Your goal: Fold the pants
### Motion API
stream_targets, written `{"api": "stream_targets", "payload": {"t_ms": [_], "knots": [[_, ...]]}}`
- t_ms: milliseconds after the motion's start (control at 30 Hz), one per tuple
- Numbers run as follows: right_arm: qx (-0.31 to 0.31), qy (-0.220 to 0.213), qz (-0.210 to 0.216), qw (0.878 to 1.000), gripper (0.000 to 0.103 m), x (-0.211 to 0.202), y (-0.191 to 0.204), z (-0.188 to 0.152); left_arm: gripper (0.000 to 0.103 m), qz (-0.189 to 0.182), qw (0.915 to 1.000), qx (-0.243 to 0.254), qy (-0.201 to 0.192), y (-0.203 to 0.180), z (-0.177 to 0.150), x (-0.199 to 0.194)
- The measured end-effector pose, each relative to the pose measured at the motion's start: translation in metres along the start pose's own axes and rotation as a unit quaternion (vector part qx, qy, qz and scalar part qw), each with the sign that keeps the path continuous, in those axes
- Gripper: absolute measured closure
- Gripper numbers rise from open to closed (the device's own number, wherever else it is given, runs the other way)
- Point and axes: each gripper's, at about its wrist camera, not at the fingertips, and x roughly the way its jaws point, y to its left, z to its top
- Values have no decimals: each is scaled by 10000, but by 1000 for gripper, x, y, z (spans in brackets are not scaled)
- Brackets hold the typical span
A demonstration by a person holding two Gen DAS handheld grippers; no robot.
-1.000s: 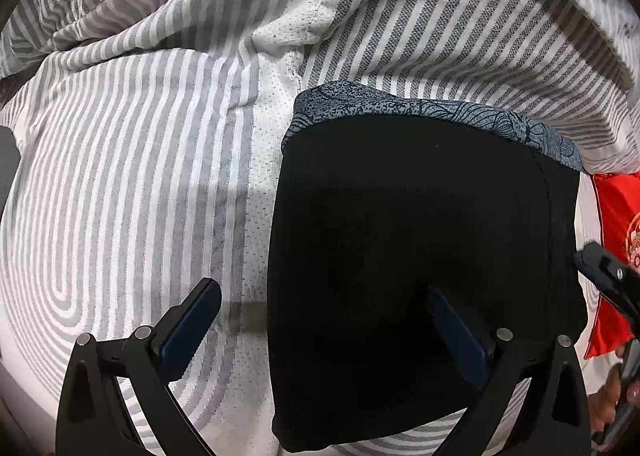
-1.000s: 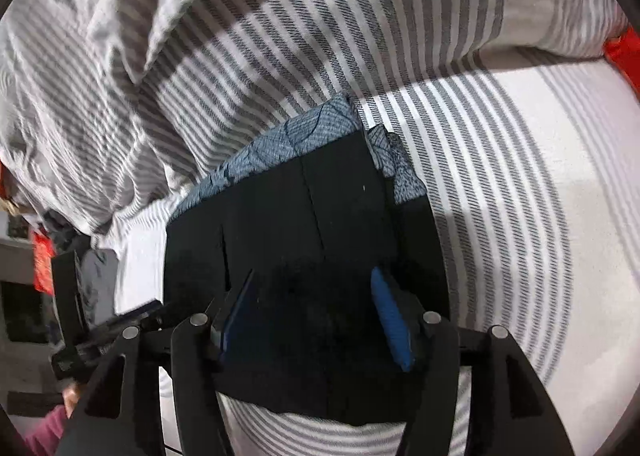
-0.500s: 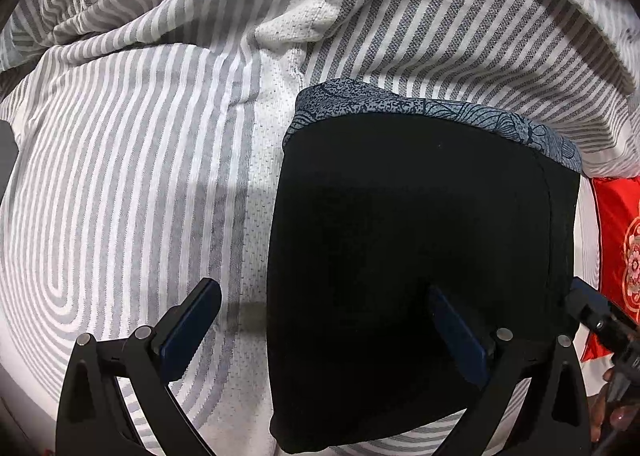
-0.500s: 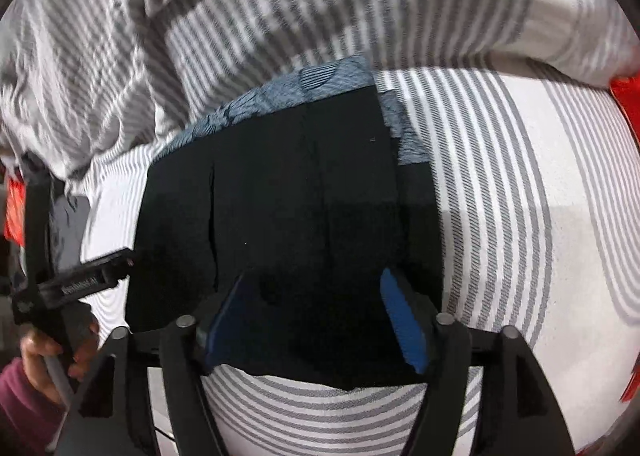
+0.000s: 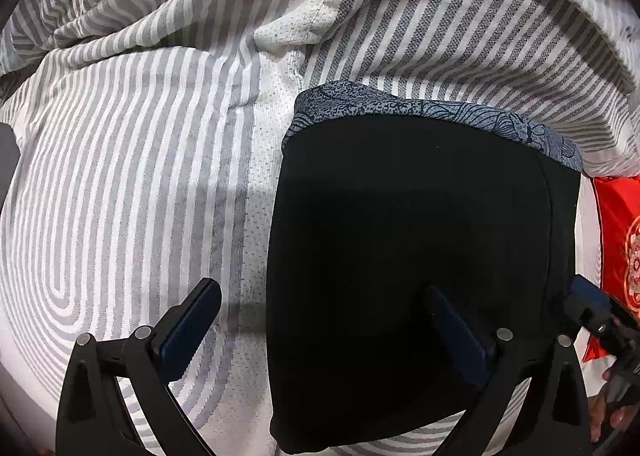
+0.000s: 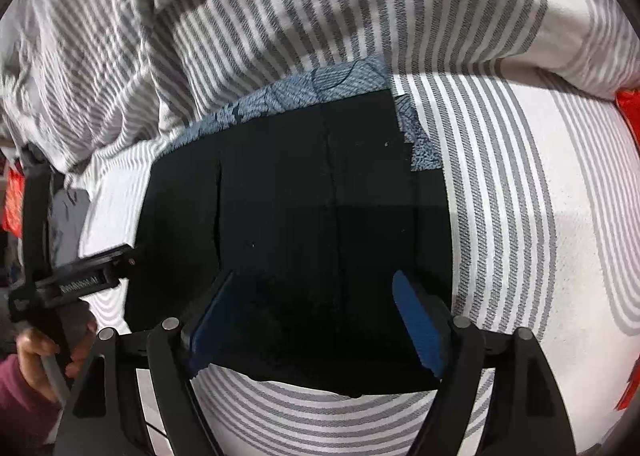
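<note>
The black pants (image 5: 416,256) lie folded into a compact rectangle on the striped bed cover (image 5: 132,184), on top of a blue patterned cloth (image 5: 400,104) that shows along their far edge. My left gripper (image 5: 320,320) is open and empty, its left finger over the cover and its right finger over the pants' near part. In the right wrist view the pants (image 6: 312,196) fill the middle. My right gripper (image 6: 316,316) is open and empty above their near edge. The blue cloth (image 6: 344,86) shows behind and at the right.
A rumpled striped quilt (image 6: 120,36) is heaped behind the pants. A red patterned cushion (image 5: 620,248) lies at the right. The right gripper's tip (image 5: 592,308) shows in the left wrist view, and the left gripper with the person's hand (image 6: 76,284) in the right wrist view.
The right gripper has drawn back and up from the pants, so more of them shows. The left gripper has barely moved. Both stay open.
</note>
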Motion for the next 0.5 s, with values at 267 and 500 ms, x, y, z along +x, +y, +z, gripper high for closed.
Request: {"api": "stream_targets", "payload": {"t_ms": [267, 500], "knots": [[390, -287, 483, 9977, 20, -24, -41, 16, 0, -398, 9988, 264, -135, 5, 11, -13], [468, 63, 958, 9943, 20, -10, -79, 26, 0, -658, 9945, 797, 178, 5, 19, 0]]}}
